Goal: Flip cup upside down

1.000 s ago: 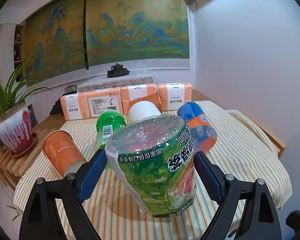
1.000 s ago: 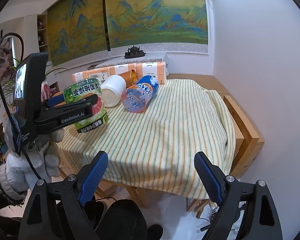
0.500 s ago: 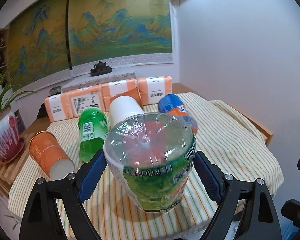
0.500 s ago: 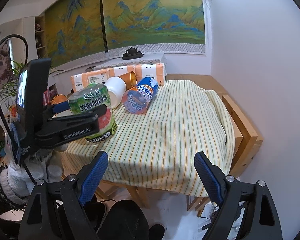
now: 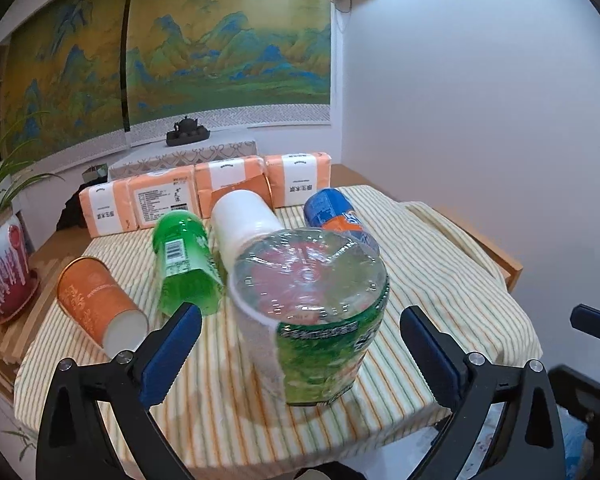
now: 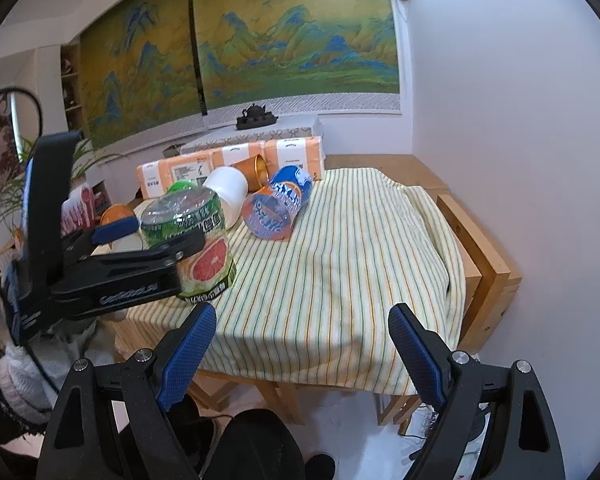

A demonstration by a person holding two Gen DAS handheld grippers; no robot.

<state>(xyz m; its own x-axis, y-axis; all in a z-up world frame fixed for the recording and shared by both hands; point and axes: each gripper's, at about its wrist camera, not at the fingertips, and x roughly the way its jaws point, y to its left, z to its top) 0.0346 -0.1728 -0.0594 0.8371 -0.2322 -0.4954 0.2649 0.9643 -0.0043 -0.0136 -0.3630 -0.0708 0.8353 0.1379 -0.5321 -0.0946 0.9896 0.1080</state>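
1. Left gripper (image 5: 298,350): fingers spread, blue pads standing clear of the cup on both sides; nothing pinched. Seen from the right wrist view as a black arm lying alongside the cup.
2. Right gripper (image 6: 302,354): fingers spread wide, holding nothing, hanging off the near edge of the table, well apart from the cups.
3. Green grapefruit cup (image 5: 320,320): task item. Stands on the striped tablecloth (image 5: 440,300) near the front edge, rim down, film-wrapped base uppermost, printed text reading inverted. Appears to rest on the cloth under its own weight.
4. Other cups, all lying on their sides behind it: orange cup (image 5: 96,308), green cup (image 5: 184,264), white cup (image 5: 244,224), blue-and-orange cup (image 5: 336,216).
5. Orange packets (image 5: 180,200): row along the back edge.
6. Progress, judged: this cup's flip looks done and released; drawing the left gripper back remains. Whether the lying cups also count cannot be told.
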